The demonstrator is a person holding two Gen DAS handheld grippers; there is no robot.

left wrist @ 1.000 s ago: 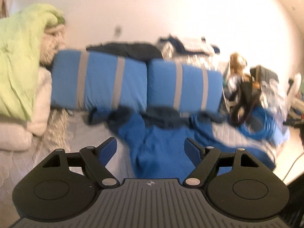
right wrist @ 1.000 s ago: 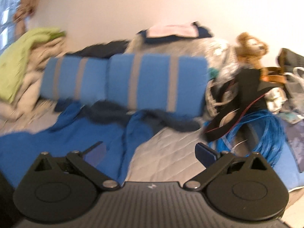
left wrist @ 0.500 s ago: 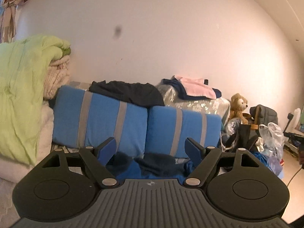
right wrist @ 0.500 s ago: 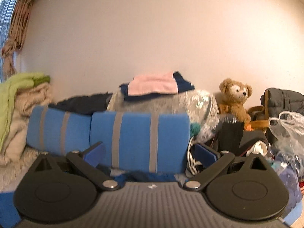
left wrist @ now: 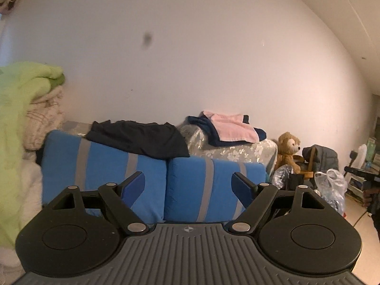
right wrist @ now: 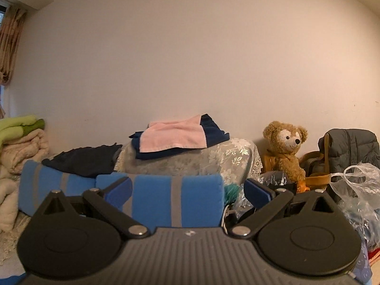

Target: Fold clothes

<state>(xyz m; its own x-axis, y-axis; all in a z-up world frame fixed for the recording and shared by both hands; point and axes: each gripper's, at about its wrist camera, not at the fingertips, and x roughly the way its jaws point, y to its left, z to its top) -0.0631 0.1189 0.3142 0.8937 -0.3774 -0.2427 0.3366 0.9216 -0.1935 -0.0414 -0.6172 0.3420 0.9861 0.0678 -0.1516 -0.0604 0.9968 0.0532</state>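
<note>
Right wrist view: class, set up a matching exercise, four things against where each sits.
Things:
1. pink towel
2. teddy bear
3. black garment
4. green blanket

Places:
A. on the striped blue cushions
B. top of the bedding pile at far left
C. on the lace-covered mound
D. against the wall, beside the grey jacket

Pairs: 1-C, 2-D, 3-A, 4-B

A teddy bear [right wrist: 286,149] sits beside a grey jacket [right wrist: 351,147] — blue striped cushions [right wrist: 175,201] in front (two, side by side).
</note>
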